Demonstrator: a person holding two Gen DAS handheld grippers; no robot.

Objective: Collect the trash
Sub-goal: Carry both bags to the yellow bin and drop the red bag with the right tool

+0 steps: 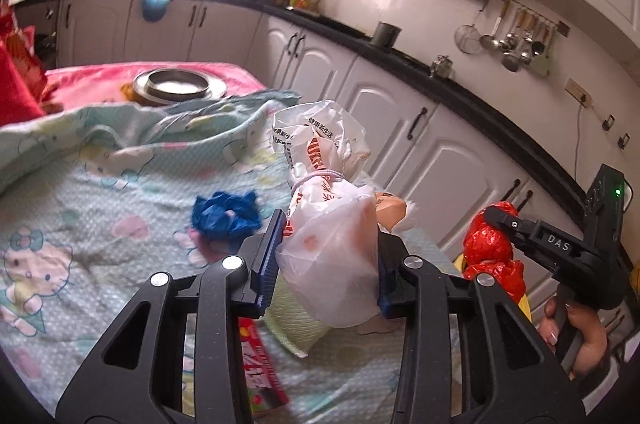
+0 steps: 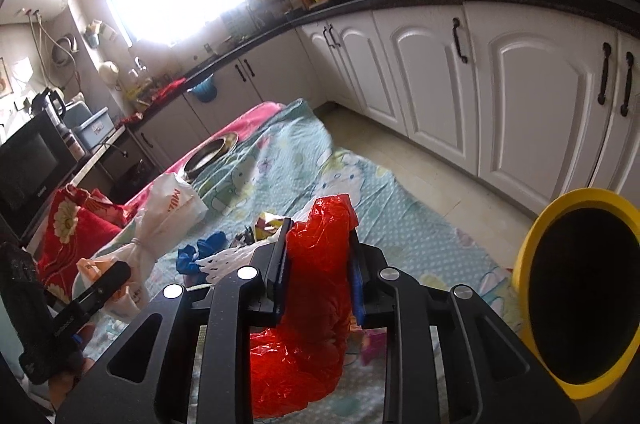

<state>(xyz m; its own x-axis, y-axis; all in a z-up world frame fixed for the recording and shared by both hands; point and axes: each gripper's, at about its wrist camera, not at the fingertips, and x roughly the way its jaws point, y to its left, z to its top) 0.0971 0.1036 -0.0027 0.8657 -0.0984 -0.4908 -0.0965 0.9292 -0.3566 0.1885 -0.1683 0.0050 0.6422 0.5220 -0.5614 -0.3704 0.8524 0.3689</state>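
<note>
both grippers holding trash bags above a patterned sheet on a kitchen floor

the pale-green cartoon sheet (image 2: 420,228) lies crumpled at its far end, beside white cabinets (image 2: 440,71) under a black counter, with bare tile between them. the left gripper (image 1: 326,260) is clamped on a tied, crinkly white plastic bag (image 1: 320,159); the right gripper (image 2: 318,272) is clamped on a glossy red plastic bag (image 2: 320,248). a crumpled blue bag (image 1: 226,214) lies on the sheet, left of the white bag. a round yellow bin (image 2: 532,244) stands near right, mouth open.
</note>
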